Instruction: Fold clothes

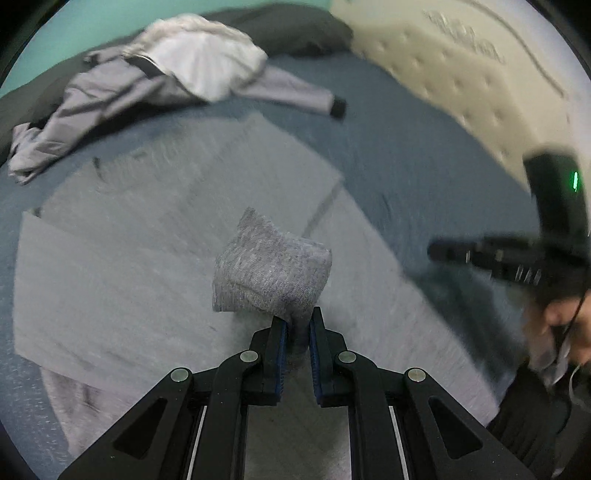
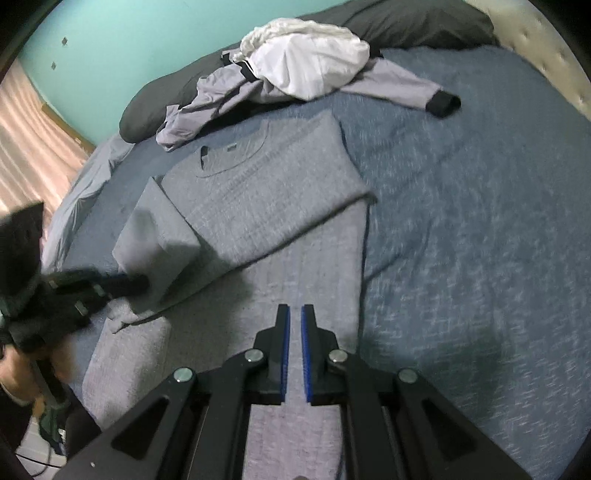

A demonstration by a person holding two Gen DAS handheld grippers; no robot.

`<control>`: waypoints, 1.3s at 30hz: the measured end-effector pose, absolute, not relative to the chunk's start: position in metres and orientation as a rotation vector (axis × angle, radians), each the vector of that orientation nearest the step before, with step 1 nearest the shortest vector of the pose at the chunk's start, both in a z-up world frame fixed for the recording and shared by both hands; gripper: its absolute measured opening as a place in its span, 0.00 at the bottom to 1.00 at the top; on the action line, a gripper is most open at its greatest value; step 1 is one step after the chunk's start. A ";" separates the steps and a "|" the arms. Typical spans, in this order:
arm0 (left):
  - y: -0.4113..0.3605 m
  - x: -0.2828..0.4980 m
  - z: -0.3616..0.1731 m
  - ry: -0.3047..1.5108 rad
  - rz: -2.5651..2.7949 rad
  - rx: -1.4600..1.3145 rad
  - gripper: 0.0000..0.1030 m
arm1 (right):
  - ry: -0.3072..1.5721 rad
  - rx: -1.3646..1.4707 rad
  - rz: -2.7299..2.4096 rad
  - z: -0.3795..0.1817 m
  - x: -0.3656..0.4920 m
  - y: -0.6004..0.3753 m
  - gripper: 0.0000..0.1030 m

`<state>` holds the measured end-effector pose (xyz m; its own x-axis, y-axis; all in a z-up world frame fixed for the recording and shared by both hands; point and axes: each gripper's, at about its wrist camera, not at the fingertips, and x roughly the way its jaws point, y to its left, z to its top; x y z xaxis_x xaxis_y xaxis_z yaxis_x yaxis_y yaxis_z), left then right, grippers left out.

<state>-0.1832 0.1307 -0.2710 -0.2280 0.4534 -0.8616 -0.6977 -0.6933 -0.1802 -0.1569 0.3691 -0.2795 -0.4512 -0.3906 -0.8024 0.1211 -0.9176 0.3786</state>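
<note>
Grey knit sweater [image 2: 266, 192] lies spread on the blue bedspread [image 2: 461, 240], one bunched corner of it pinched in the left gripper [image 1: 295, 317].

Left wrist view shows what the other cannot: the left jaws are clamped on a wad of the grey knit, lifted just above the rest of the sweater, with the right gripper [image 1: 443, 251] blurred off beyond the sweater's side edge. Right wrist view shows the right jaws nearly together with a thin gap and nothing between them, poised over the sweater's lower part; it also shows the neckline and a folded sleeve. Beyond the sweater's collar, a lavender jacket [image 2: 229, 96] with black cuffs lies crumpled, a white garment [image 2: 314, 62] heaped on it, dark pillows [image 2: 417, 22] behind.
</note>
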 end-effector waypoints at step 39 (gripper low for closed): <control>-0.121 -0.256 -0.311 -0.050 2.314 -1.564 0.22 | -0.238 1.658 -2.212 -0.345 -0.167 0.309 0.32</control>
